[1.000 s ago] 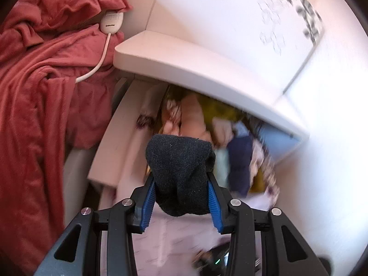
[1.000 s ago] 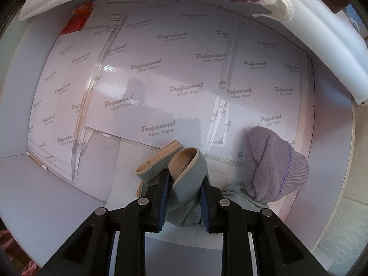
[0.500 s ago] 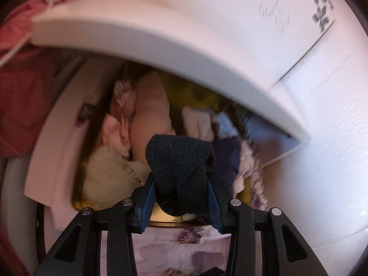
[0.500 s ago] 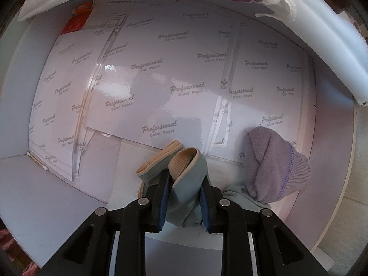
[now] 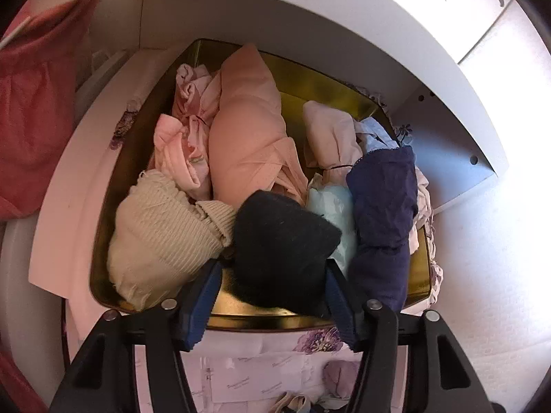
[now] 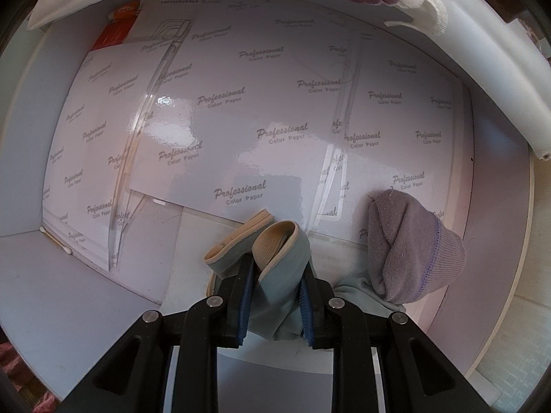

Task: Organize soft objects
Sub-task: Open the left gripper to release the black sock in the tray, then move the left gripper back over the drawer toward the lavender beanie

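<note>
Since the earlier frame the left tongs (image 5: 272, 272) have carried the dark sock bundle (image 5: 280, 251) from outside the drawer to a spot right over the gold tin (image 5: 310, 84), and their jaws are now opening: the blue pads stand clear of the bundle's sides, so it looks freshly let go, resting at the tin's near edge. It sits wedged between the cream ribbed bundle (image 5: 162, 237) and the pale blue roll (image 5: 332, 213), probably because that gap was the last free slot in the front row. Behind them lie the peach garment (image 5: 246, 144), the pink rolls (image 5: 187, 144) and, to the right, the navy lace piece (image 5: 382, 210), all packed side by side as rolled units, which keeps each one visible.

Lower down, the right tongs (image 6: 275, 304) are clamped on a grey-green sock pair (image 6: 284, 275), pointing down into a drawer lined with printed paper sheets (image 6: 261, 137). A lilac sock (image 6: 409, 251) lies just beside it, apparently waiting its turn.
</note>
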### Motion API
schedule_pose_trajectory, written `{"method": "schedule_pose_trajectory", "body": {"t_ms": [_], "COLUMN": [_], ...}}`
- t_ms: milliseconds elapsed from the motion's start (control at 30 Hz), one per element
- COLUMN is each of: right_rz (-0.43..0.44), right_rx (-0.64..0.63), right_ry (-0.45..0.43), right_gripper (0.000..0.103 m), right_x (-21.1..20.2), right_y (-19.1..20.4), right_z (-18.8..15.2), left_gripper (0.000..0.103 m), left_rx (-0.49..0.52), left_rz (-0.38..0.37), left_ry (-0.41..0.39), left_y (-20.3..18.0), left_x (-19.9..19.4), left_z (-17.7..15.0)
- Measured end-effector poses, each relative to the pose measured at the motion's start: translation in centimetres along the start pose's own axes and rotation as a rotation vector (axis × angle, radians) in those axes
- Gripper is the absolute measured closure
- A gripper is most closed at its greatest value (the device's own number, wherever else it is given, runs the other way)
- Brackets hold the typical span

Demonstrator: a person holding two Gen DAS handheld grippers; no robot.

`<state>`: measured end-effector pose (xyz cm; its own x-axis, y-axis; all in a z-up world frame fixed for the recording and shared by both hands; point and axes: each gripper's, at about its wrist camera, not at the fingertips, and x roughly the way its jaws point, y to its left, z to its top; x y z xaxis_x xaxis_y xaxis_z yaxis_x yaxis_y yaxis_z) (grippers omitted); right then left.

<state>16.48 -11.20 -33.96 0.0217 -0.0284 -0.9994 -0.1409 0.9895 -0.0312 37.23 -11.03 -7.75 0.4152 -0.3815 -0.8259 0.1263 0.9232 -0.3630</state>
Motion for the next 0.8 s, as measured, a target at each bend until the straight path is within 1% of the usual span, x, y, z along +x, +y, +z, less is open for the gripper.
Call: {"method": "schedule_pose_trajectory", "body": {"t_ms": [100,267,433,600,700,800], "right_rz": [0.0,0.001,0.001,0.0,0.002,0.003], "right_rx": [0.0,-0.001,-0.002,-0.002,-0.001,0.003], "right_ry": [0.0,0.0,0.0,-0.001,-0.001,-0.003], "right_gripper": [0.079,0.079,0.079,0.079,0.079,0.079], "right_x": [0.0,0.0,0.0,0.0,0.0,0.0], "right_y": [0.0,0.0,0.0,0.0,0.0,-0.2], "right_z": [0.0,0.0,0.0,0.0,0.0,0.0], "left_gripper": [0.041,0.04,0.04,0.04,0.04,0.04], "left_rx": [0.0,-0.002,-0.017,-0.016,-0.018,-0.022], "left_rz": [0.008,0.023,0.04,0.057,0.072,0.094], "left_ry": [-0.014,-0.055,-0.096,-0.131,-0.133,-0.117], "left_y": [0.0,0.7,1.3,2.0,2.1,2.6], "left_x": [-0.8,-3.2,-5.3,-8.3,-9.1,-9.6], "left_z": [-0.5,-0.7,-1.8,-4.0,-5.3,-6.8]}}
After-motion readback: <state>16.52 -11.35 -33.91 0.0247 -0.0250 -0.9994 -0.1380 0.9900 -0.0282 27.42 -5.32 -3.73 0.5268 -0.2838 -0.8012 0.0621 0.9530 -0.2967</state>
